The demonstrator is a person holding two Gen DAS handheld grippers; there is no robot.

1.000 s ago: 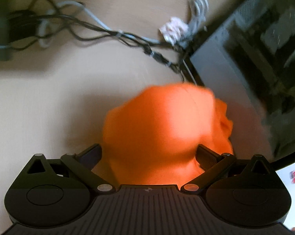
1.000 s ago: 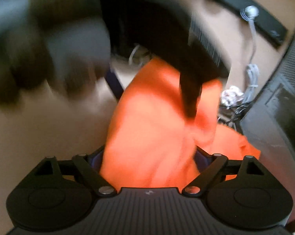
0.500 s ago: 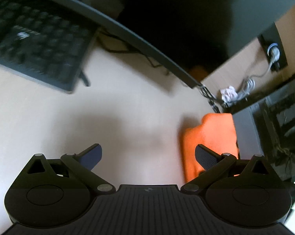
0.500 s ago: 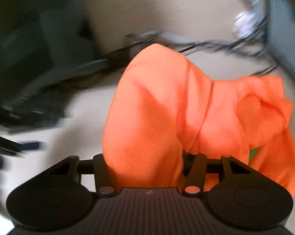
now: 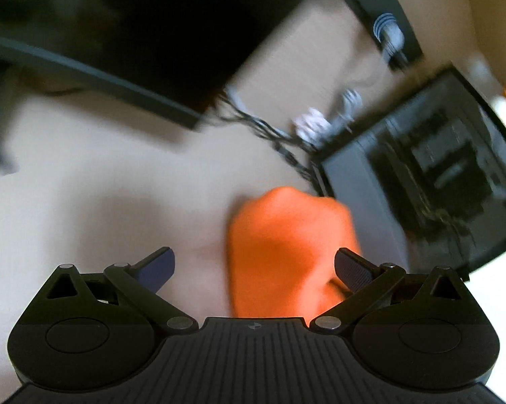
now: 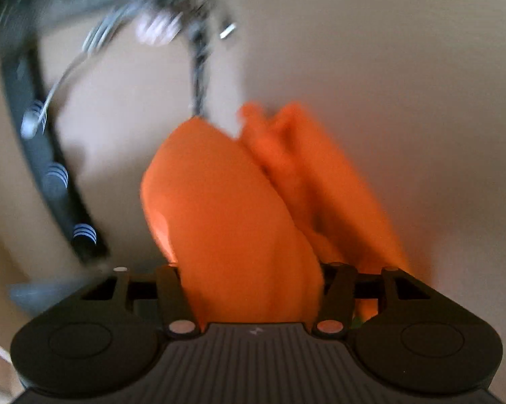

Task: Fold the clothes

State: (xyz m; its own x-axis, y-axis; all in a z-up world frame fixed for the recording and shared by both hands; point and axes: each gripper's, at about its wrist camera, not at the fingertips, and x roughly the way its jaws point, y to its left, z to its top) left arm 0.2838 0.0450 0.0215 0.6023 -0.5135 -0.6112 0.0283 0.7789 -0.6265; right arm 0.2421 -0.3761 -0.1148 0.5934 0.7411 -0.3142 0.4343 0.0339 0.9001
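An orange garment (image 5: 286,235) lies bunched on the beige desk. In the left wrist view it sits between the fingers, closer to the right one. My left gripper (image 5: 253,259) stands open above it, and neither pad touches the cloth. In the blurred right wrist view, a thick fold of the garment (image 6: 236,219) bulges up between the jaws of my right gripper (image 6: 253,262) and hides the fingertips. Those jaws have just been opening a little, with the cloth still filling the gap between them.
A dark monitor (image 5: 152,33) and its base stand at the back. A tangle of cables (image 5: 269,134) and a crumpled white paper (image 5: 310,123) lie behind the garment. A glass-sided computer case (image 5: 438,168) stands to the right, and a black power strip (image 6: 51,175) is nearby.
The left gripper pulled off the garment and swung left, then came back toward it, staying open. The right view rolled strongly, and its jaws narrowed around the cloth.
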